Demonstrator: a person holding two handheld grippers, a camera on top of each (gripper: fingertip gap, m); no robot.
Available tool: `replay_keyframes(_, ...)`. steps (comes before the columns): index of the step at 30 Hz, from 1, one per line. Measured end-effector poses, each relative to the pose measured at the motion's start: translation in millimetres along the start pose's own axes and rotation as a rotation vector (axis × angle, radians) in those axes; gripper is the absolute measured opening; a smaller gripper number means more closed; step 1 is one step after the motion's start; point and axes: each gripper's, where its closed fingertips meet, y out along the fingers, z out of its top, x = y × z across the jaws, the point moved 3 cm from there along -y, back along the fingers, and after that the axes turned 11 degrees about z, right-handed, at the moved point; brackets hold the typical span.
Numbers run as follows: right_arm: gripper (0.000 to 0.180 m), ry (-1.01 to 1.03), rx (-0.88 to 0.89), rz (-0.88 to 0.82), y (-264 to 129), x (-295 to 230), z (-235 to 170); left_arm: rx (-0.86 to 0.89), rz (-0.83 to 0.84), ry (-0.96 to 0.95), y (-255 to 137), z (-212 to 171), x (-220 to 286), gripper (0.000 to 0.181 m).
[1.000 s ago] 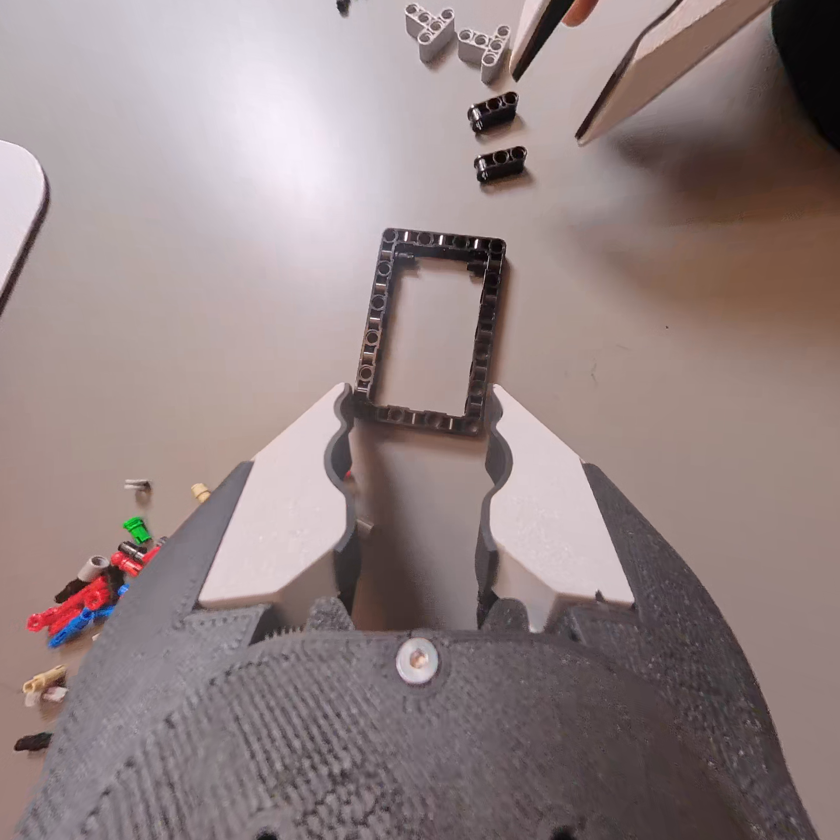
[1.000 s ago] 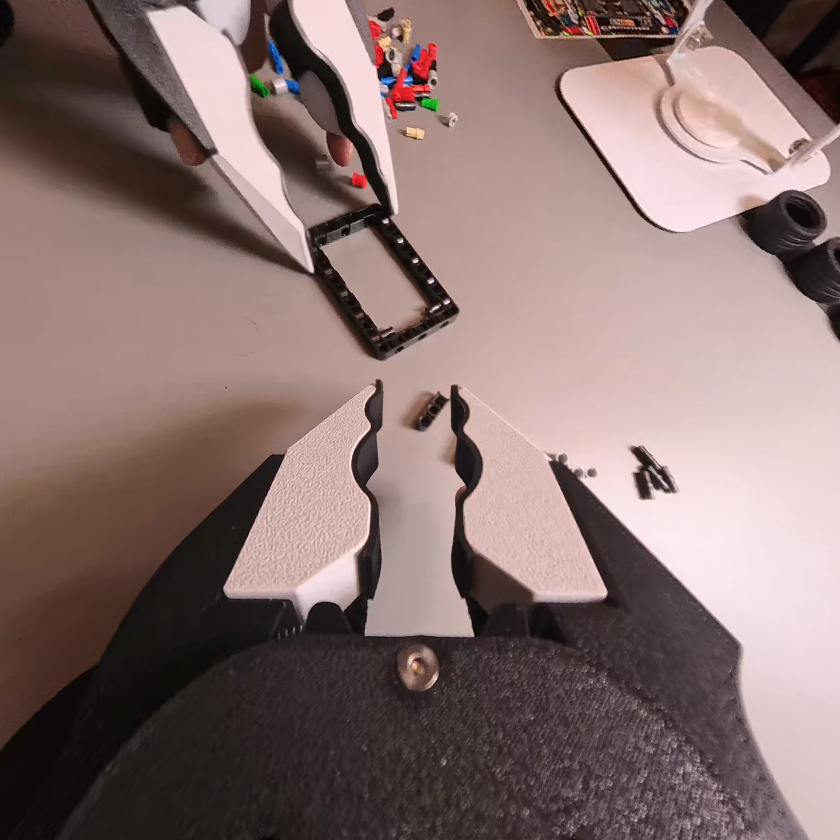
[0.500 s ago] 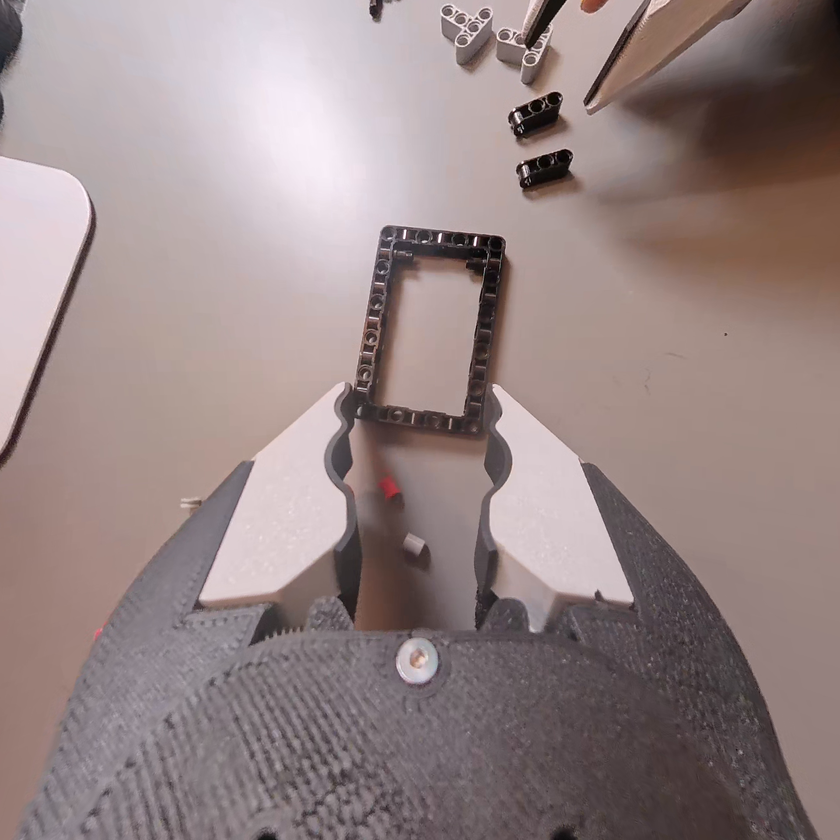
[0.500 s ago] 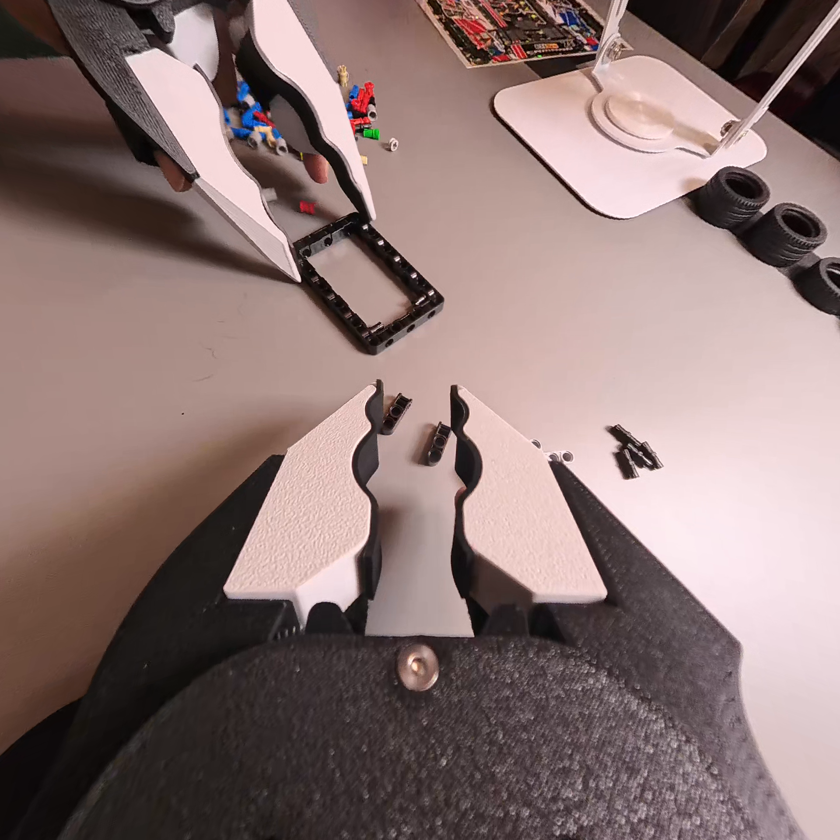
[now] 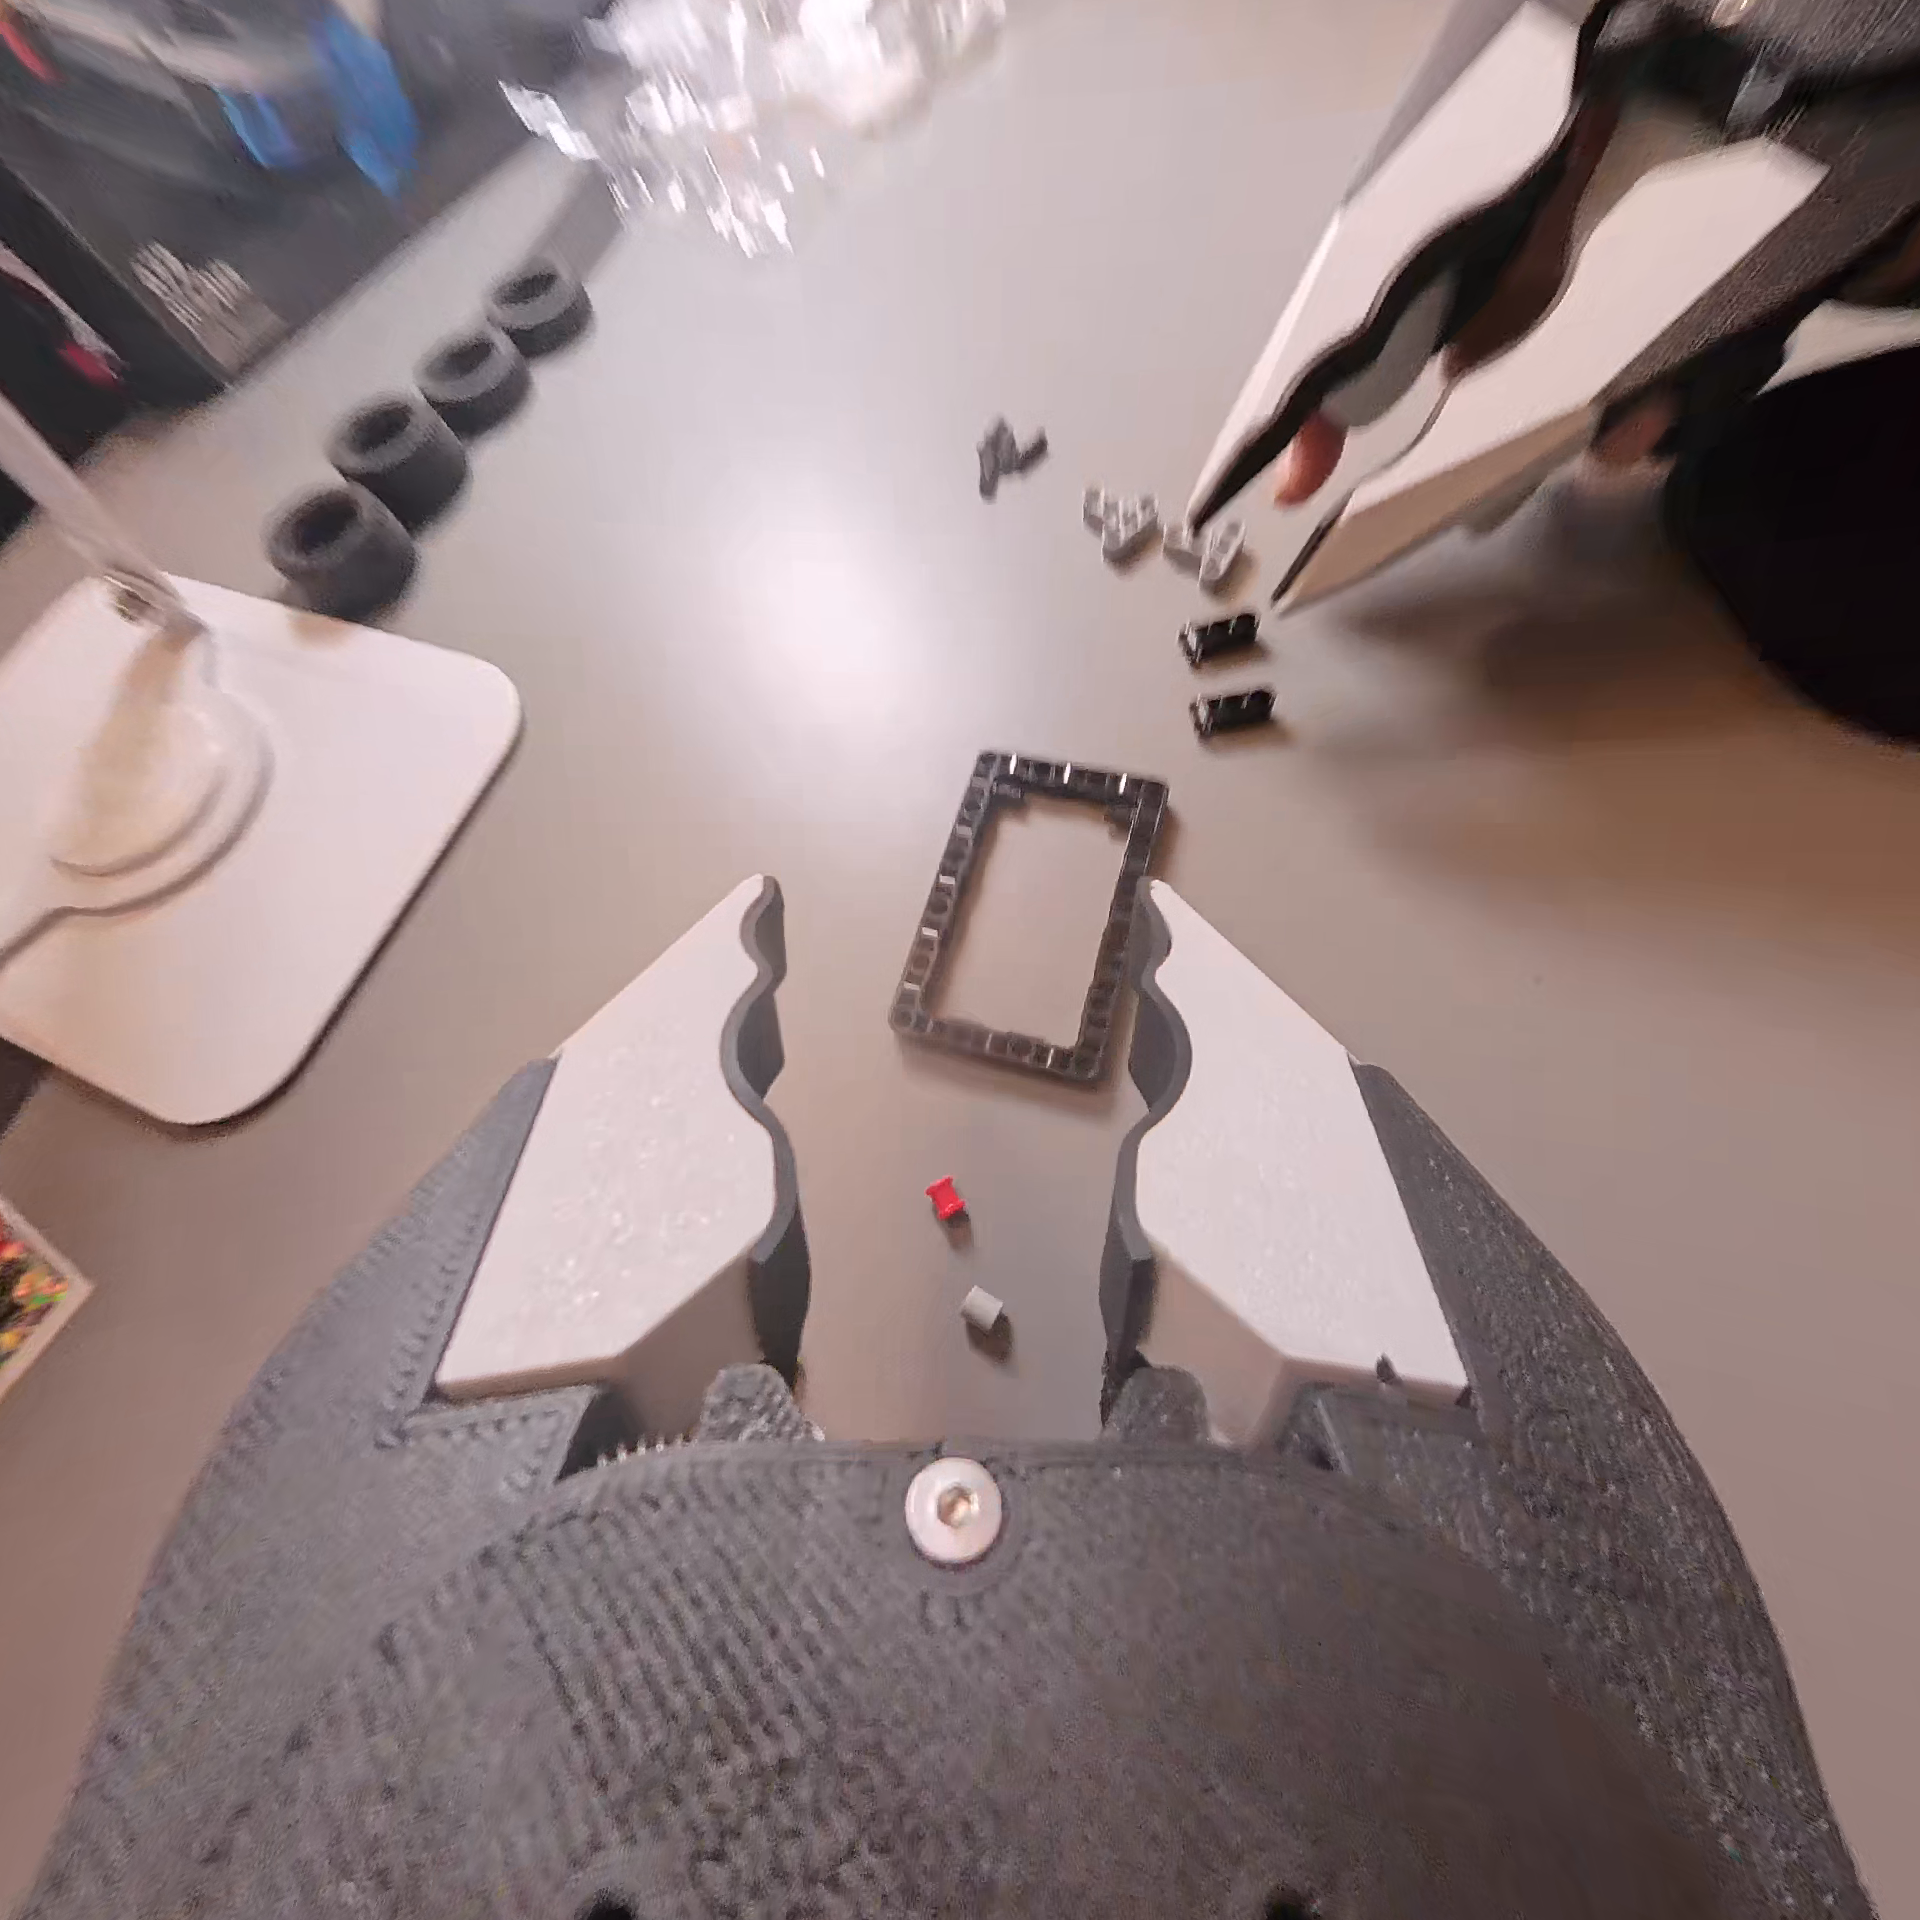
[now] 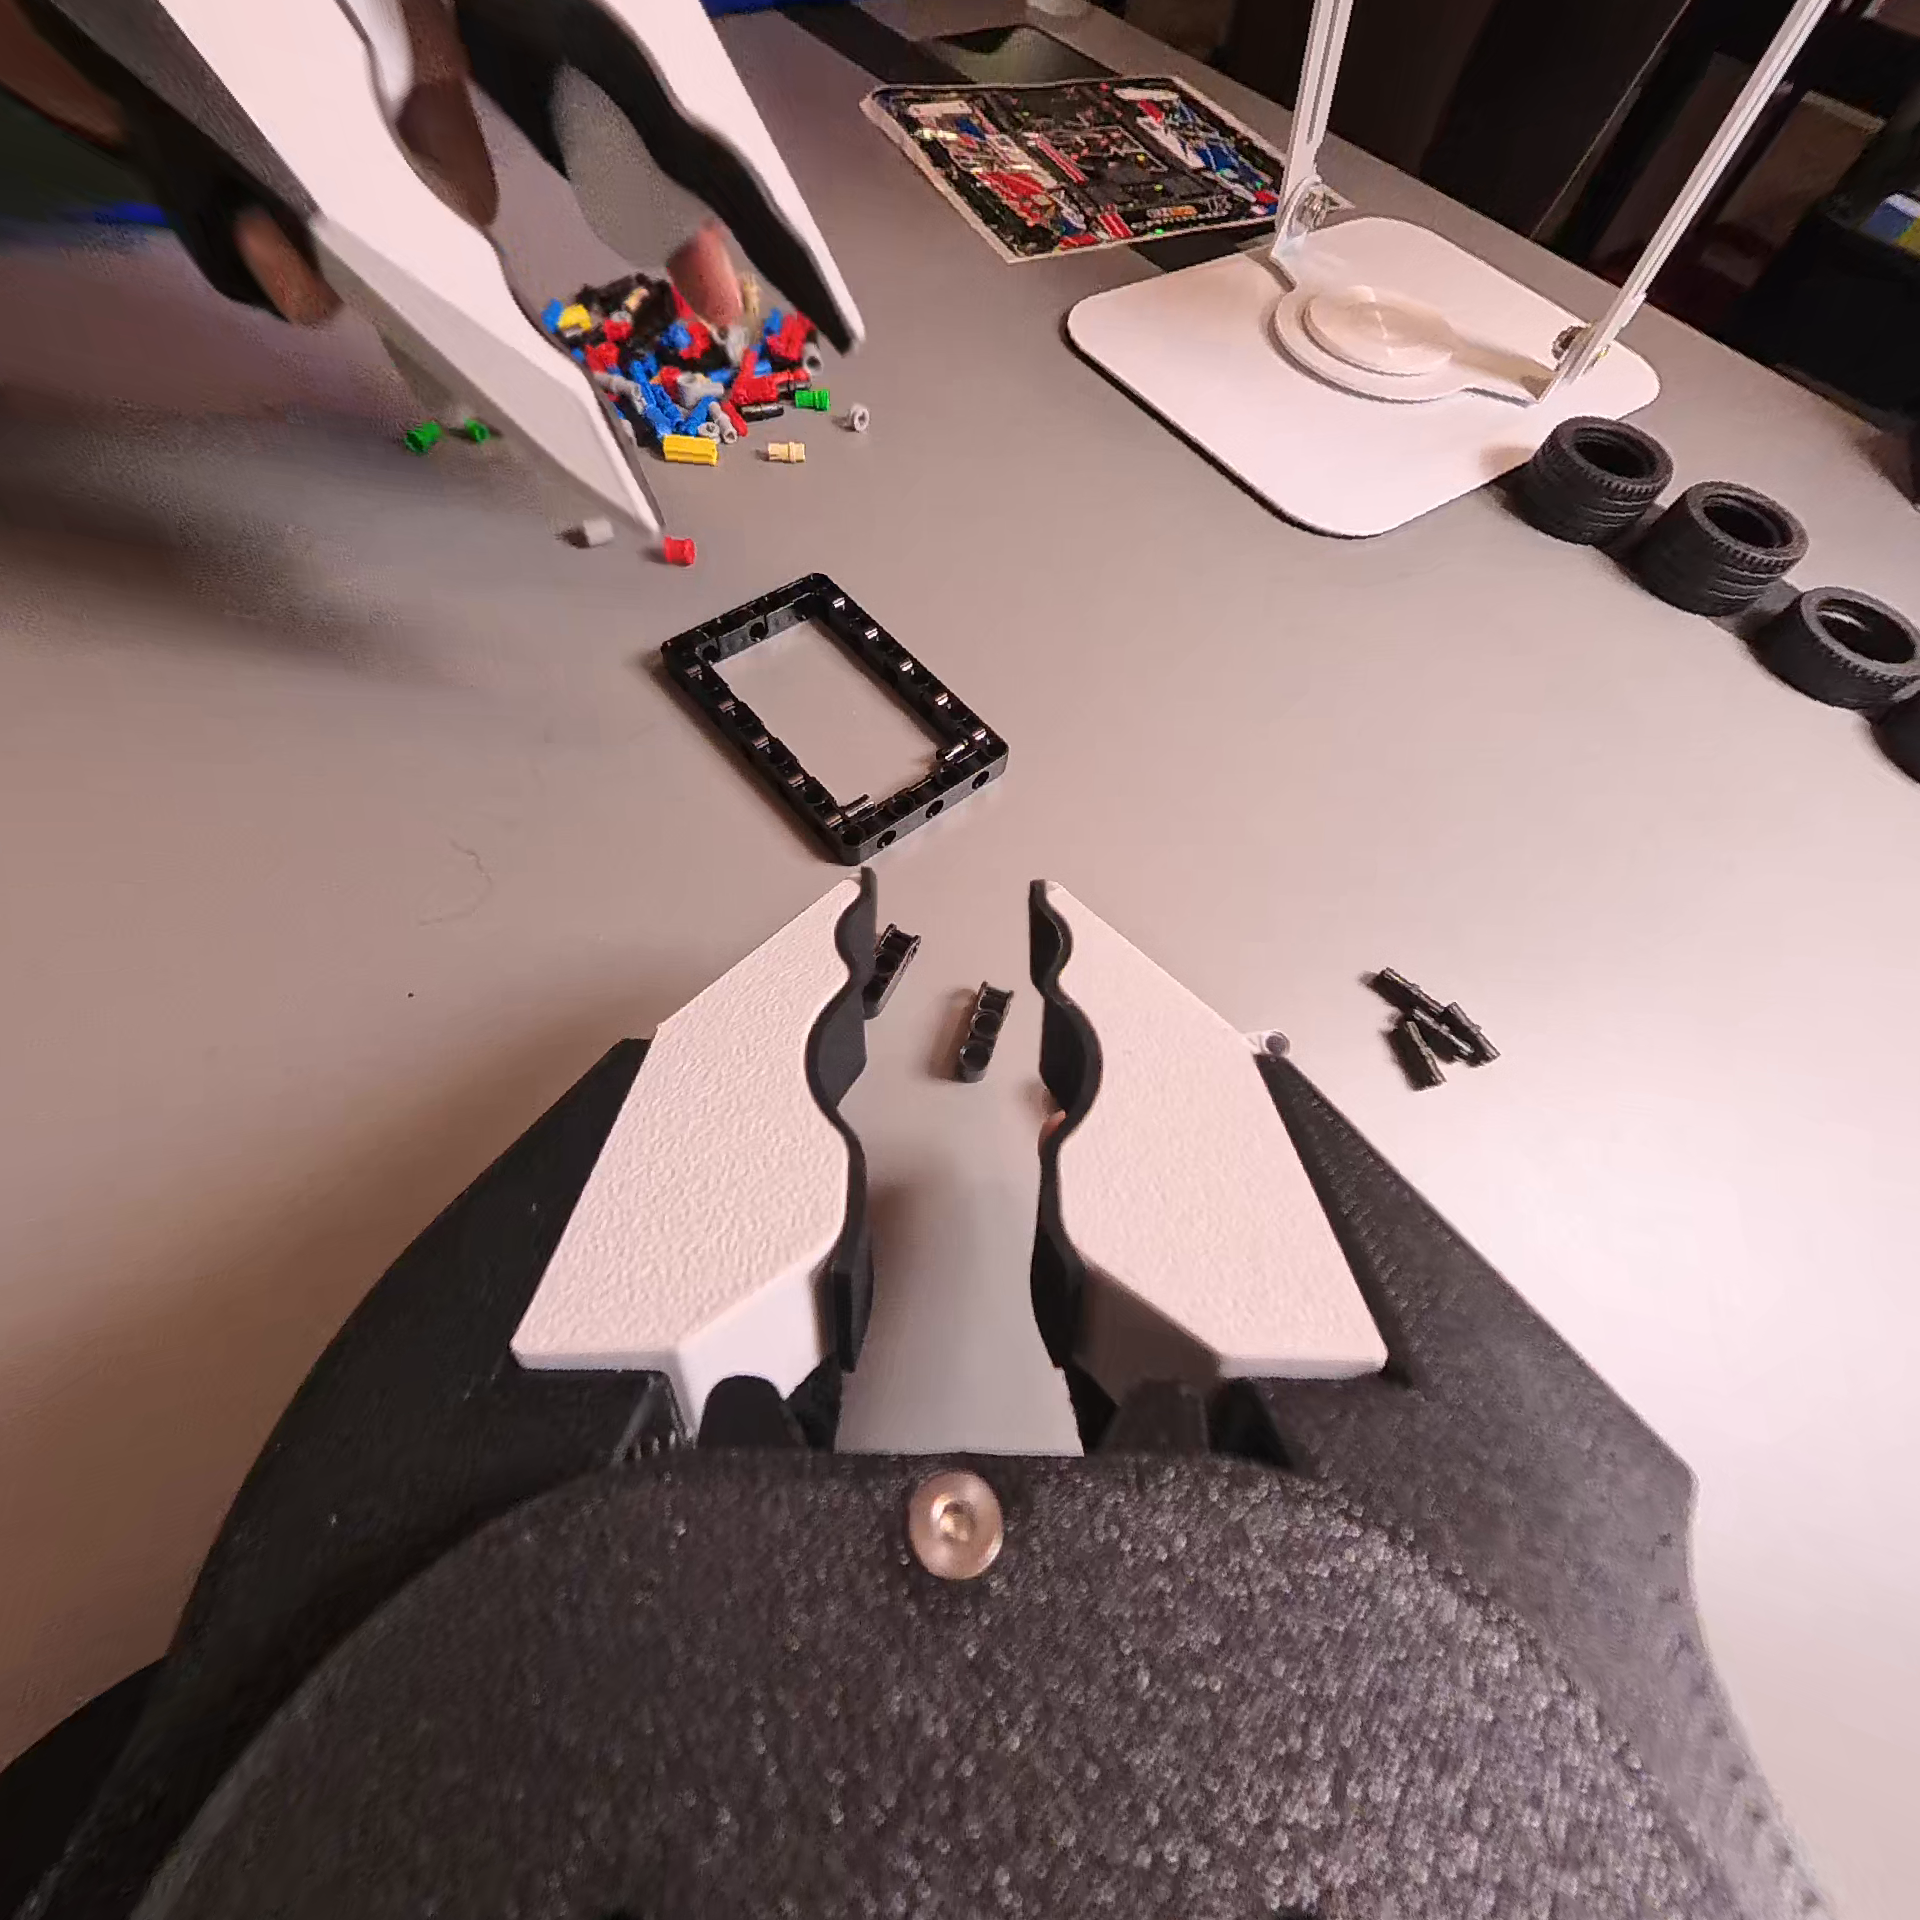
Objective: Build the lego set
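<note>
Far clear clutter (image 5: 769, 114) (blurred, unidentifiable)

From my left wrist camera the far table edge is smeared by blur, and a glittering clear thing (image 5: 748, 135) there stays unidentifiable. The right gripper (image 5: 1262, 556) is blurred and cut off at the corner. In my right wrist view one short black beam (image 6: 891, 961) hides partly behind a finger (its far end only shows), and the tyres (image 6: 1725, 545) run off the frame.
</note>
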Motion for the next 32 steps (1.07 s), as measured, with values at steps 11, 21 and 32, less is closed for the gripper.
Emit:
replay_keyframes(11, 0.027, -0.005, 0.133, -0.055, -12, 7, 17, 0.233, 0.085, -0.216, -62, -5, 38, 0.042)
replay_keyframes(21, 0.034, -0.024, 0.093, -0.170, -29, 29, 8, 0.324, 0.175, -0.319, -74, -29, 14, 0.037)
replay_keyframes(32, 0.033, 0.140, 0.230, -0.198, -63, 54, 1, 0.300, 0.184, -0.316, -70, -35, 13, 0.034)
